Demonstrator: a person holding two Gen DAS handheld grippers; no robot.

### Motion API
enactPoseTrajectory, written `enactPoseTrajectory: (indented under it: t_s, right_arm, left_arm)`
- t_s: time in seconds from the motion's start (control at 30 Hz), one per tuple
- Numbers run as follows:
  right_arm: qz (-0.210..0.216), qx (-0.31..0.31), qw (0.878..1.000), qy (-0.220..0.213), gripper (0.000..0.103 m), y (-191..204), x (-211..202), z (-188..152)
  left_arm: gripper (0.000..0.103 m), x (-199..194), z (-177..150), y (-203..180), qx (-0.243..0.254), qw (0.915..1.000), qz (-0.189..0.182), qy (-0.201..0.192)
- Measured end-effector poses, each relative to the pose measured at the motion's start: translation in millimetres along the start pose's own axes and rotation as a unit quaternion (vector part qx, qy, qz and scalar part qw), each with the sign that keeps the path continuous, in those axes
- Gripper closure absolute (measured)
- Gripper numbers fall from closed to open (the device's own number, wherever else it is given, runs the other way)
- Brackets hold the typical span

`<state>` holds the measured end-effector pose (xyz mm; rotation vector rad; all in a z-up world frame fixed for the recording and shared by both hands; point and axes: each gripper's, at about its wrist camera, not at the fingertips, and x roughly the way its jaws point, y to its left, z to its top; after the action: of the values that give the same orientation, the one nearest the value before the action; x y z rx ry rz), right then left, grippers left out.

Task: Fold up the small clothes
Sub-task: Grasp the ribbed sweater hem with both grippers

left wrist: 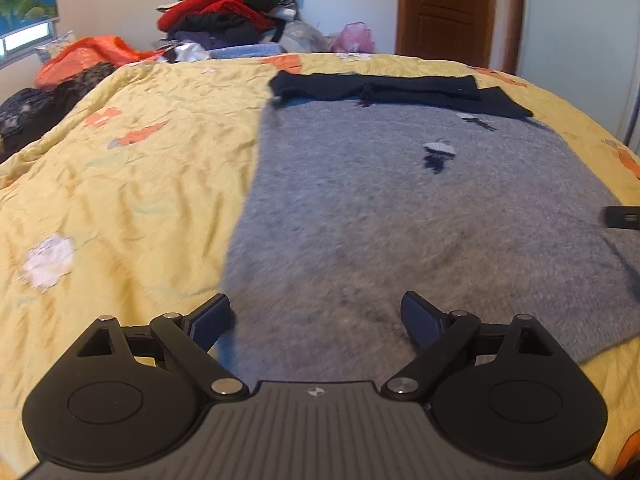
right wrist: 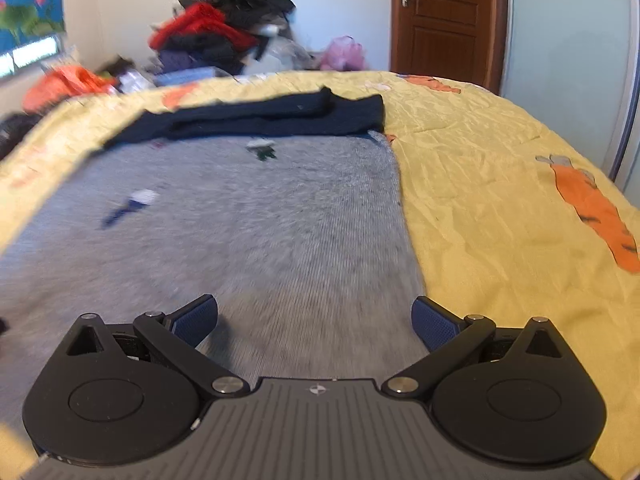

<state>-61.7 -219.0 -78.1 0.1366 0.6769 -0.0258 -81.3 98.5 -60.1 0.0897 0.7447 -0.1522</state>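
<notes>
The grey sweater (left wrist: 400, 208) lies flat on the yellow bedspread (left wrist: 120, 184), ready for its next fold, dark sleeves (left wrist: 384, 88) already laid across the top. It looks soft and fuzzy. The left gripper (left wrist: 316, 320) and right gripper (right wrist: 316, 320) are wide open, holding nothing.

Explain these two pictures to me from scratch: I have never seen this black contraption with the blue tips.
Each picture comes from a camera mounted on a hand-held two-finger gripper, looking forward along its fingers. One shows the left gripper, the other the right gripper. A person carries one in each hand. Both stand open and hold nothing. Below them a fuzzy grey knitted sweater lies flat on a yellow patterned bedspread, its dark navy sleeves folded across the far end. A pile of clothes sits beyond the bed.
</notes>
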Motion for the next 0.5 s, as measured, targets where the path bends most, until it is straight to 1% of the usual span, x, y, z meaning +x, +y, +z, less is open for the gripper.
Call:
enactPoseTrajectory:
  t_s: [0.07, 0.1, 0.13, 0.2, 0.27, 0.37, 0.43, 0.5]
  right_arm:
    - [0.033, 0.023, 0.999, -0.015, 0.0, -16, -26, -8]
    - [0.044, 0.037, 0.998, -0.013, 0.0, -26, -36, -11]
    - [0.051, 0.052, 0.997, -0.003, 0.0, -37, -43, -12]
    - [0.051, 0.087, 0.994, 0.033, 0.001, -59, -48, -15]
    - [0.062, 0.119, 0.989, 0.062, 0.003, -78, -49, -18]
    - [0.102, 0.145, 0.98, 0.091, 0.002, -91, -51, -21]
    - [0.125, 0.151, 0.975, 0.108, 0.002, -93, -52, -21]
    - [0.144, 0.163, 0.969, 0.117, 0.001, -96, -50, -19]
  left_arm:
    - [0.01, -3, -4, 13, -0.022, 0.9996, -0.005, 0.014]
    - [0.01, -3, -5, 20, -0.035, 0.9991, -0.012, 0.022]
    - [0.01, -5, -5, 25, -0.042, 0.9987, -0.015, 0.022]
    - [0.01, -5, -4, 28, -0.043, 0.9985, -0.022, 0.027]
    - [0.011, -6, -3, 28, -0.044, 0.9981, -0.027, 0.033]
    - [0.011, -8, 0, 30, -0.048, 0.9958, -0.063, 0.045]
    - [0.011, -9, 3, 37, -0.063, 0.9917, -0.098, 0.055]
    - [0.011, -8, 5, 46, -0.084, 0.9871, -0.123, 0.059]
